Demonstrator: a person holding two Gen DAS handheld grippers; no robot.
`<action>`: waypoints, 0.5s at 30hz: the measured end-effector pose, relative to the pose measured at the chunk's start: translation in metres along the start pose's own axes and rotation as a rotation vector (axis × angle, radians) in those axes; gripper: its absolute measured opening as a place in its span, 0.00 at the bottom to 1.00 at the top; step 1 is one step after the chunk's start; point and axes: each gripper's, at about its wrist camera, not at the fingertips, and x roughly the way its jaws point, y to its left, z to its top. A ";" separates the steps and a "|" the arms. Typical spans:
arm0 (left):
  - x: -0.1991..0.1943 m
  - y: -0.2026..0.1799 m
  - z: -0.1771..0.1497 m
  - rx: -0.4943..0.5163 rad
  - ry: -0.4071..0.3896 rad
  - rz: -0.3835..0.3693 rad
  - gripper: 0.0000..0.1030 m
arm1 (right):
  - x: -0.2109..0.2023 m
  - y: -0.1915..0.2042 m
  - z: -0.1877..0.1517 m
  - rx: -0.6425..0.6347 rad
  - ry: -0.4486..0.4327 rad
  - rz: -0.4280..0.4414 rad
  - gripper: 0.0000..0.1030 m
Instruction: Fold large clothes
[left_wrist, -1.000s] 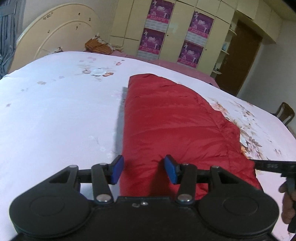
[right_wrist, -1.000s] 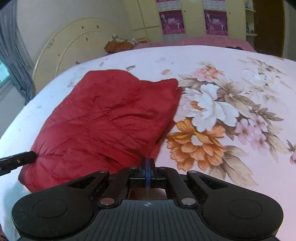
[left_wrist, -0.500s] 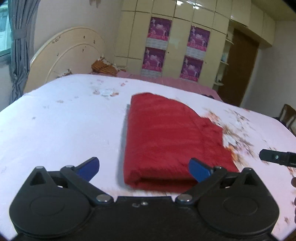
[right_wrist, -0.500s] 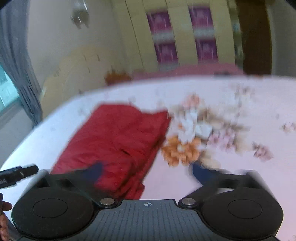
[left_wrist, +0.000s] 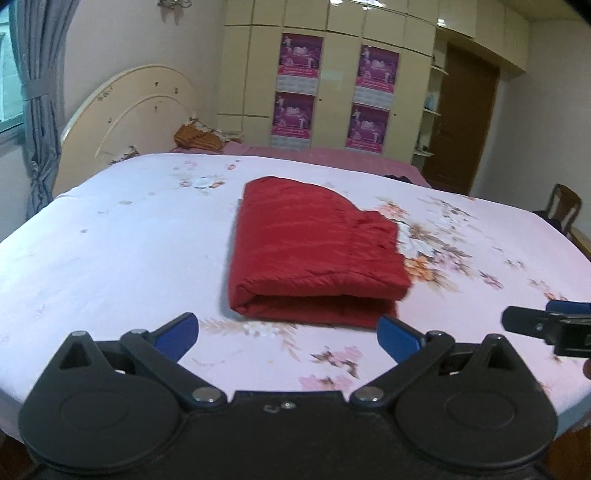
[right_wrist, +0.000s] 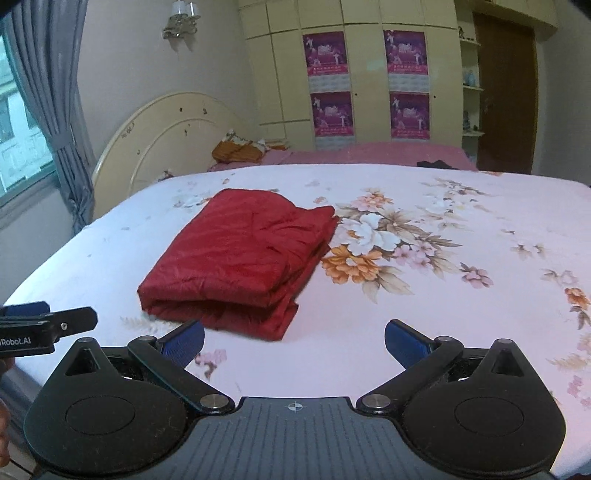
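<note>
Bedroom, floral bedsheet (left_wrist: 110, 258) spread flat over a wide bed, cream wardrobe (left_wrist: 332, 74) with purple posters behind, curved headboard (left_wrist: 129, 110) at the far left. Red padded garment (left_wrist: 314, 254) lies on the sheet as a folded rectangular bundle, layers stacked, the rounded fold edge facing the tools and an uneven stepped edge on its right side. Long axis runs away from the cameras, toward the wardrobe. Left gripper (left_wrist: 286, 334): jaws spread wide, blue pads well apart, holding nothing; the bundle sits straight ahead of it, near but not touching, almost centred between the fingers. Right gripper (right_wrist: 293, 341): also spread wide and empty; the bundle lies ahead and to its left, its near right corner just beyond the left pad. Judgement: left gripper is the better aligned and somewhat nearer; right one must shift leftward to reach the near edge. Folding looks largely done; if one more fold is wanted, it would likely take the near edge away along the long axis. Risk: slippery padded layers may slide apart if only the top layer is pinched.
</note>
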 end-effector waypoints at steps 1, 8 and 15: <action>-0.003 -0.003 -0.001 0.003 -0.002 -0.005 1.00 | -0.003 0.001 -0.001 0.001 0.002 -0.008 1.00; -0.016 -0.010 -0.006 0.006 -0.012 -0.014 1.00 | -0.020 0.002 -0.005 0.007 -0.002 -0.020 1.00; -0.021 -0.014 -0.006 0.022 -0.026 -0.019 1.00 | -0.025 0.003 -0.003 0.006 -0.011 -0.025 1.00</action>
